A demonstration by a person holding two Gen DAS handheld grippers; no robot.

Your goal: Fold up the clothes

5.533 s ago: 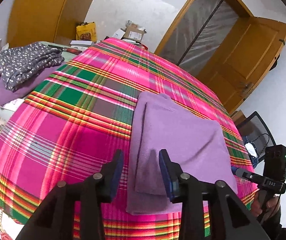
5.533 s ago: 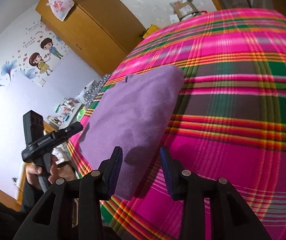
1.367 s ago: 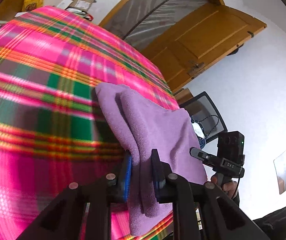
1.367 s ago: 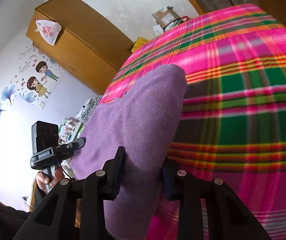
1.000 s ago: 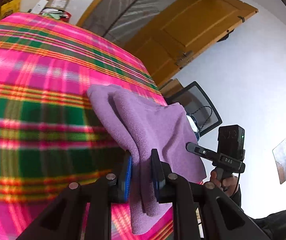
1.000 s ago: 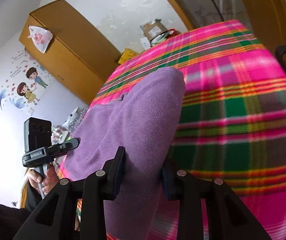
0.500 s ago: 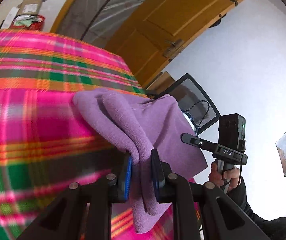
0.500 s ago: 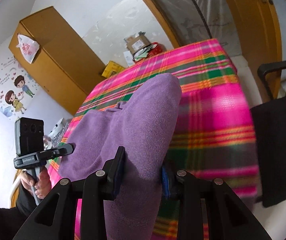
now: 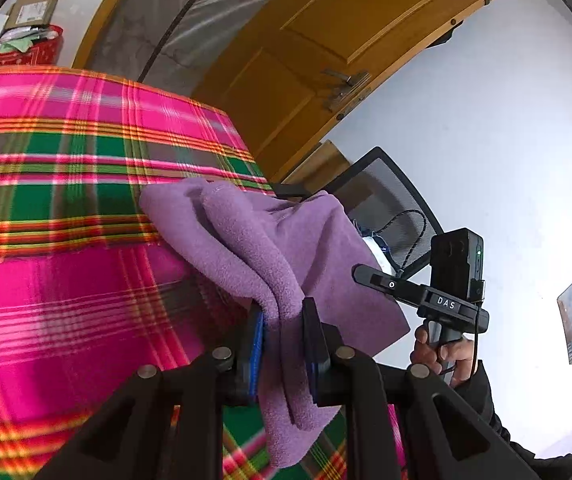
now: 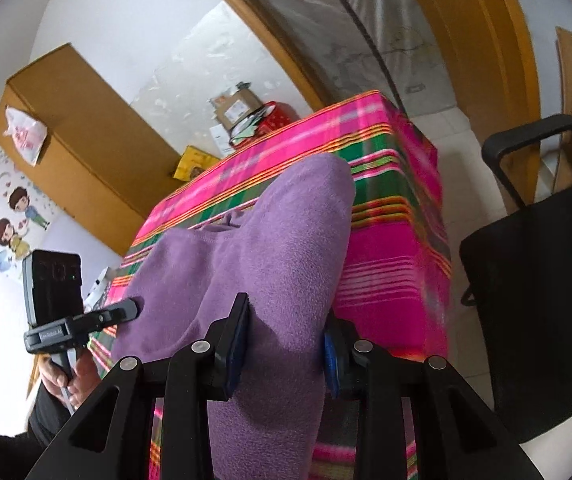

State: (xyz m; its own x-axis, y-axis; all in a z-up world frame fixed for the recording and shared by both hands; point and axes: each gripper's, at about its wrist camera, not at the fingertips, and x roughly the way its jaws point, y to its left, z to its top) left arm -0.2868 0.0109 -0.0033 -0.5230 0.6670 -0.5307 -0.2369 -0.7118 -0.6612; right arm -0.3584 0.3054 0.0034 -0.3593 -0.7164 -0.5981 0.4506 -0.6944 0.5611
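Observation:
A folded purple fleece garment (image 9: 270, 248) hangs lifted above the pink plaid tablecloth (image 9: 58, 208), stretched between both grippers. My left gripper (image 9: 284, 344) is shut on one edge of it, the cloth bunched between the blue pads and drooping below them. In the right wrist view my right gripper (image 10: 286, 344) is shut on a thick fold of the same garment (image 10: 270, 248), which bulges over the fingers and hides the right pad. Each view shows the other gripper held by a hand at the far side of the cloth.
The table's end (image 10: 417, 184) lies just beyond the garment. A black mesh chair (image 10: 533, 280) stands to the right of it, with an open wooden door (image 9: 325, 52) behind. Boxes and a red bin (image 10: 246, 116) sit past the table, a wooden cabinet (image 10: 74, 140) at left.
Both grippers have carried the garment sideways across the table toward its end by the door and chair. Their grip on the cloth is unchanged.

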